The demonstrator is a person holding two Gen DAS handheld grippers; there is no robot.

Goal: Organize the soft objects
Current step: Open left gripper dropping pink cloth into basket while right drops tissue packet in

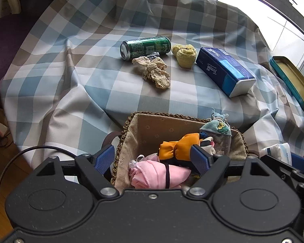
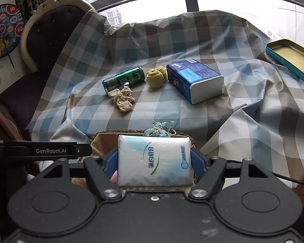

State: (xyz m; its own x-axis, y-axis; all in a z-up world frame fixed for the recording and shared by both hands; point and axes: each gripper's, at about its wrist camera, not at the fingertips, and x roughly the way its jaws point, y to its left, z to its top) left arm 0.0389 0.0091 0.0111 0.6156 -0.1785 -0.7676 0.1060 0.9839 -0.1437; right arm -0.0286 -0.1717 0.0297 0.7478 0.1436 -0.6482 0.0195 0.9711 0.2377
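Checked tablecloth covers the table, largest thing in view. On it, far side: a blue tissue pack, a green can on its side, a cream lace scrunchie, a yellow cloth roll. Nearer, a lined basket holds pink and orange fabrics. The left gripper hangs over it, jaws wide. The right gripper clamps a white tissue packet, which hides most of the basket.
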